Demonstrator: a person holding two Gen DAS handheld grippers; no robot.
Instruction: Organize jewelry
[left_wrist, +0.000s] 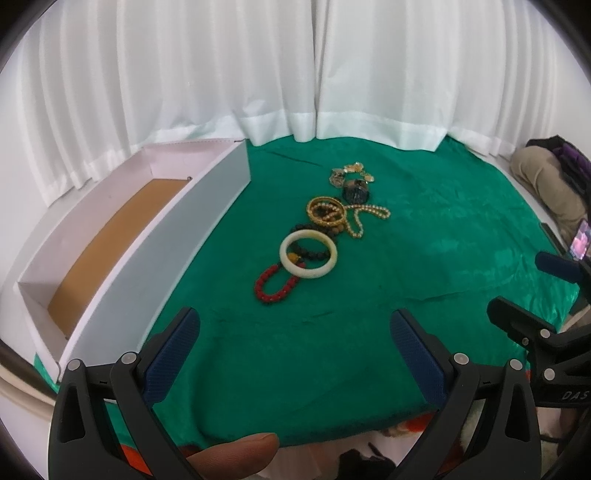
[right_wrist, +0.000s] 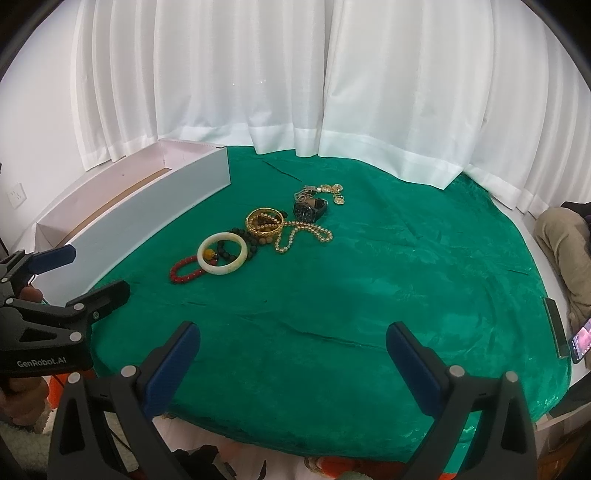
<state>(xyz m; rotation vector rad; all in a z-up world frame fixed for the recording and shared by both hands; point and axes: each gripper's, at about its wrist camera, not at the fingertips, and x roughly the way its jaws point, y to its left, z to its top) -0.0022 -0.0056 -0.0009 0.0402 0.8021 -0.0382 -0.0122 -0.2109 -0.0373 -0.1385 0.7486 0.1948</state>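
Jewelry (right_wrist: 255, 232) on green cloth (right_wrist: 369, 295); white box (left_wrist: 110, 236) seemingly empty.

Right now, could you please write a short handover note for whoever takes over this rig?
Left tongs: open, empty, low over the near cloth edge.
Right tongs: open, empty, alongside.
Jewelry lies in a line on the green cloth: red bead bracelet, white bangle, dark beads, gold bangle, pearl necklace, watch, gold chain.
White box on the left shows nothing inside.
Done: nothing. Left: everything.
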